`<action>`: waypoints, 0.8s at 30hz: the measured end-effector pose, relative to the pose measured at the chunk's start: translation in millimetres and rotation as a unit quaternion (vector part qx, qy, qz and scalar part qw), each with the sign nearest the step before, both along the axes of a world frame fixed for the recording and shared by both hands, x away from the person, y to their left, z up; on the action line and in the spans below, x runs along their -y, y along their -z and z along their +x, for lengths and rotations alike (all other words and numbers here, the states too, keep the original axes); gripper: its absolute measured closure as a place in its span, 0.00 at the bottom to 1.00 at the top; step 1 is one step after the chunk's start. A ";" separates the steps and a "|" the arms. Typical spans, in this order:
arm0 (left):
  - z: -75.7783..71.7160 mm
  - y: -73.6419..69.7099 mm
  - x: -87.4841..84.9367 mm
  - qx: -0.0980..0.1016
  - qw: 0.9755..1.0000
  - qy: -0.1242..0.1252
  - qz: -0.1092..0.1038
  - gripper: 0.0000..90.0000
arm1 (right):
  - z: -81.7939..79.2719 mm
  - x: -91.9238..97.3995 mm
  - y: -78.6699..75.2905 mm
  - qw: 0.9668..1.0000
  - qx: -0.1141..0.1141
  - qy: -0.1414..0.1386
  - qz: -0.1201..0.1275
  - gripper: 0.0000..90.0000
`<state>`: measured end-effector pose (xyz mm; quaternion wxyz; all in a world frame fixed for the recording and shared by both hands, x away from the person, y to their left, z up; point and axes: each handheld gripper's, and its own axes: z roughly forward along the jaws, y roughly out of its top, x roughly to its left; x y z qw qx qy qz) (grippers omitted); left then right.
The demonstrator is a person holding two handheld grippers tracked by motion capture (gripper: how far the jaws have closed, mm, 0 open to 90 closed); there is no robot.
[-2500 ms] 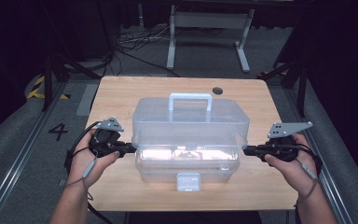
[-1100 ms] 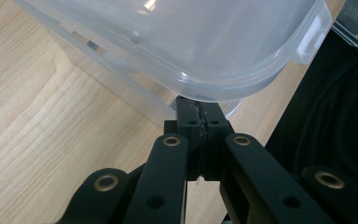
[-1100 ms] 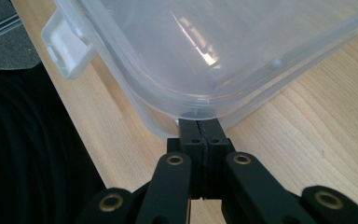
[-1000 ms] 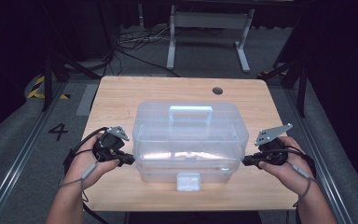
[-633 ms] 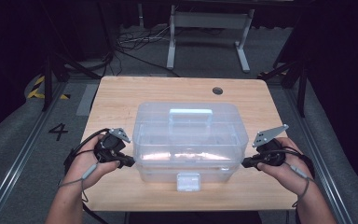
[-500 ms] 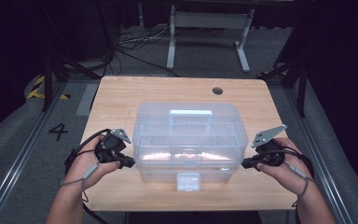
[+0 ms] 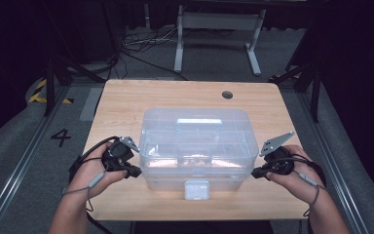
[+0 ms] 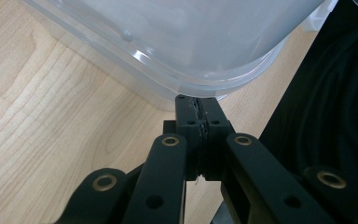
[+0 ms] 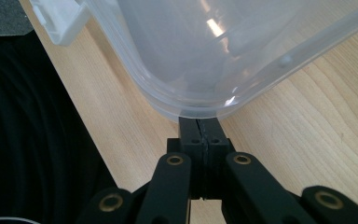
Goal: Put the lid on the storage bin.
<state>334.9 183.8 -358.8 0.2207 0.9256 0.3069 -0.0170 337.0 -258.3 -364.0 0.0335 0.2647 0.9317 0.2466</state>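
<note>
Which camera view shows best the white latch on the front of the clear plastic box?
The high view: the white latch faces the camera whole, centred on the front wall of the clear plastic box. The right gripper view catches the latch at its top left corner, partly cut off. The left gripper view has a white bit at its top right edge.

A clear plastic box [image 7: 196, 146] took up the middle of the worktop [image 7: 126, 100] and reached close to the near edge, so it blocked any straight pass from one side to the other. The left tongs [image 7: 137, 172] and right tongs [image 7: 254, 173] sat against its two near corners, jaws pressed together. Bare wood lay open behind the box and in strips along both sides.
</note>
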 end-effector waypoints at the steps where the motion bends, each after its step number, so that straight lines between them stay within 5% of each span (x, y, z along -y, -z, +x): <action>1: 0.0 0.0 0.0 0.000 1.000 0.000 0.000 0.99 | 0.0 -0.1 0.2 1.000 -0.002 0.000 0.000 1.00; 24: 0.4 4.5 3.1 -0.013 1.000 -0.005 0.025 0.97 | 2.0 1.6 4.8 1.000 -0.021 -0.005 -0.013 1.00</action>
